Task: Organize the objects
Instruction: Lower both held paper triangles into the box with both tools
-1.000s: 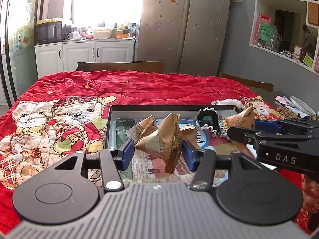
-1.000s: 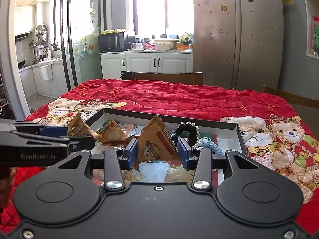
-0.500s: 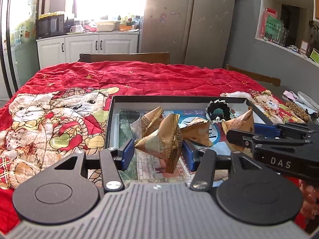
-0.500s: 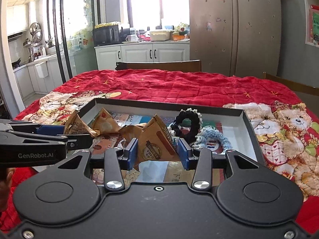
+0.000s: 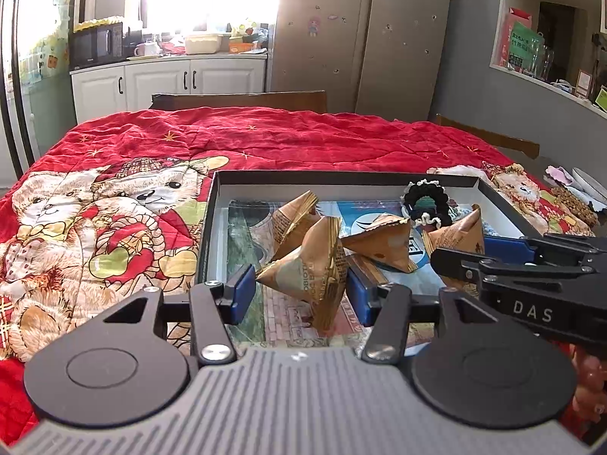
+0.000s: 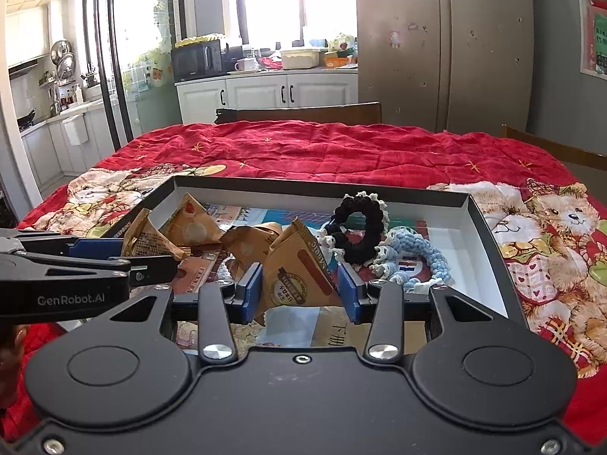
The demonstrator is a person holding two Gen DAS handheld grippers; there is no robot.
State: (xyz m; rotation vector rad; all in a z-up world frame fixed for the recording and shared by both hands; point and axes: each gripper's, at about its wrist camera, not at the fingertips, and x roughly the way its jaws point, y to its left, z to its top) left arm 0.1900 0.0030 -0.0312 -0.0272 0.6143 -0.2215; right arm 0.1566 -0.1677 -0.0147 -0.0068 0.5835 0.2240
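A shallow black tray point(image 5: 341, 177) point(image 6: 315, 187) lies on the red bear quilt. My left gripper point(image 5: 299, 292) is shut on a brown triangular snack packet point(image 5: 311, 269) over the tray's near left part. My right gripper point(image 6: 299, 290) is shut on another brown packet point(image 6: 299, 273) over the tray's near middle. That gripper and its packet point(image 5: 457, 233) show at the right of the left wrist view. Two loose packets point(image 5: 383, 240) point(image 5: 296, 214) lie in the tray. A black crocheted scrunchie point(image 6: 358, 227) and a blue one point(image 6: 415, 254) lie at the tray's right.
The red quilt point(image 5: 114, 204) covers the table around the tray. Wooden chair backs point(image 5: 239, 99) stand behind the far edge. Small items point(image 5: 573, 197) lie off the quilt at the far right. A fridge point(image 6: 440, 45) and kitchen cabinets point(image 6: 265, 94) stand beyond.
Both grippers, still holding their packets, have moved forward over the tray, which now looks nearer and larger. The grips have not changed.
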